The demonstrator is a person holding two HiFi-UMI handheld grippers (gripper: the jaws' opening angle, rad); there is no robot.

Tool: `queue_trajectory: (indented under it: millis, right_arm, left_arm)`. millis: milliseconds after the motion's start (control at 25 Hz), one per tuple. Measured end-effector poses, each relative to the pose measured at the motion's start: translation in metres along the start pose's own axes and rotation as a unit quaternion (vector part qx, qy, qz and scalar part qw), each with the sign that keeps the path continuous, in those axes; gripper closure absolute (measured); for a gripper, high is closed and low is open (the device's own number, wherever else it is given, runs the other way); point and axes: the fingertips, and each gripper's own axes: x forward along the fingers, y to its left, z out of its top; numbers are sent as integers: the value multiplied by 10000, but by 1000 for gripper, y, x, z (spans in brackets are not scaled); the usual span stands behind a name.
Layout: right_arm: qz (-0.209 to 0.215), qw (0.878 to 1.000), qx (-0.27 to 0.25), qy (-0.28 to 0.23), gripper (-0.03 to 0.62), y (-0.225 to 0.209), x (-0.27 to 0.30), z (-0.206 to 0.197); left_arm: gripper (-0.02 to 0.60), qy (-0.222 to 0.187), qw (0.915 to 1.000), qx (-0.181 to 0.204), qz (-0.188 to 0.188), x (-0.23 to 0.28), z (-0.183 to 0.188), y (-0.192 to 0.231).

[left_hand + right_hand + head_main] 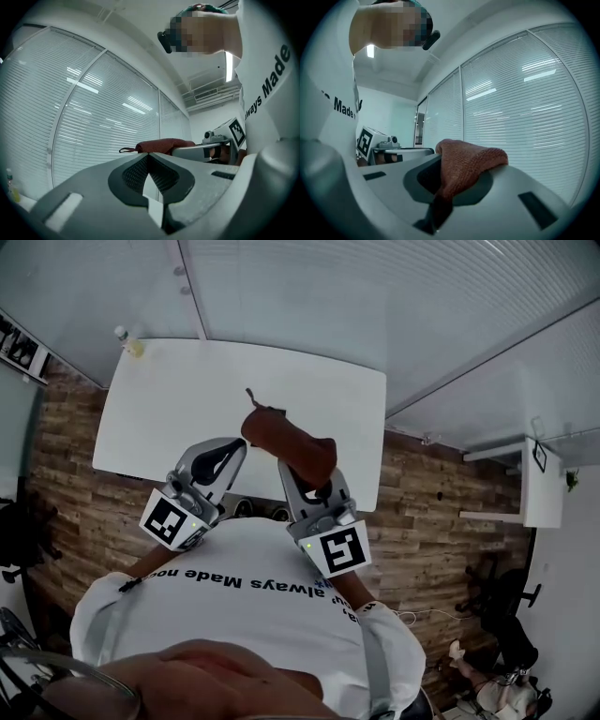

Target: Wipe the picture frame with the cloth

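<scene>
Cloth pinched in right gripper, long axis running toward 11 o'clock over table; left gripper, jaws together on nothing, held at its 9 o'clock. No picture frame is seen.

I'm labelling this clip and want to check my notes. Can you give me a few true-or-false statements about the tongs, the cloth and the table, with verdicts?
1. The right tongs are shut on the cloth. True.
2. The left tongs stand wide open. False: they are shut, with nothing between them.
3. The cloth lies spread on the table. False: it is clamped in the right tongs, off the table.
4. A small bottle stands at a table corner. True.
</scene>
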Motion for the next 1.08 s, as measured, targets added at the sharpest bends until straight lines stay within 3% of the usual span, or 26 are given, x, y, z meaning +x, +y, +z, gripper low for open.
queue_trajectory:
  millis: [1080]
  right_arm:
    - [-33,9999,-25,-104,566,-27,13,3]
  left_arm:
    - [580,220,9996,-138,-71,22,-16,8]
